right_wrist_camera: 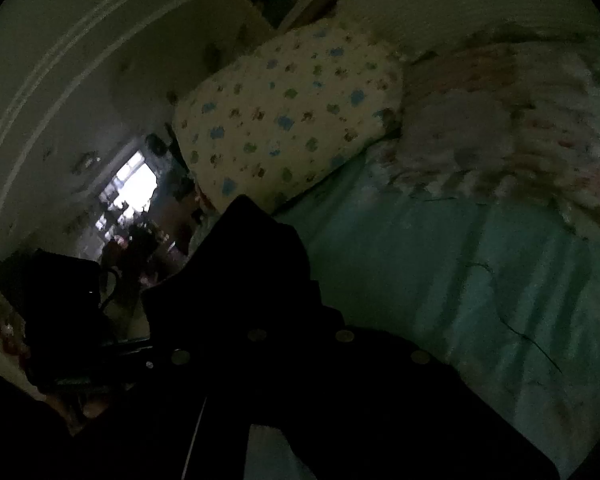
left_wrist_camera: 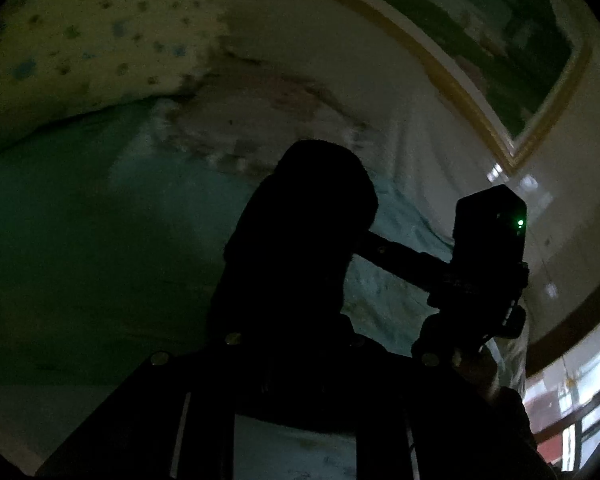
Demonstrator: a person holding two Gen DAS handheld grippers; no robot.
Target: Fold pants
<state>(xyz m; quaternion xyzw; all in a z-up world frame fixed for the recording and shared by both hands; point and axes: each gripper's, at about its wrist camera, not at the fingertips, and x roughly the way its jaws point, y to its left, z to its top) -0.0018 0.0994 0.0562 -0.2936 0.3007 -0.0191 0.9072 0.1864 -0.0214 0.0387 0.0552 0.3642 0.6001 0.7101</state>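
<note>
The room was dim. A bed [left_wrist_camera: 80, 248] covered in a pale teal sheet [right_wrist_camera: 440, 264] filled most of both views, with a yellowish pillow [right_wrist_camera: 292, 120] printed with small blue and brown shapes at its head and a crumpled floral blanket [right_wrist_camera: 500, 120] beside the pillow. A picture in a gold frame [left_wrist_camera: 460, 92] hung on the pale wall above the bed, and a bright window [right_wrist_camera: 136, 184] showed at the far side of the room.

The pants [left_wrist_camera: 300, 220], black and almost without detail in the poor light, hung as a dark bunch directly in front of each camera and blocked the middle of both views; they were lifted off the sheet.

The left gripper [left_wrist_camera: 296, 320] had its jaws nearly together, clamped on the dark cloth. The right gripper [right_wrist_camera: 300, 320] had its jaws fully together, pinching an edge of the same cloth. In the left view the right gripper's body, with a small green light, stood just beside the bunch.
</note>
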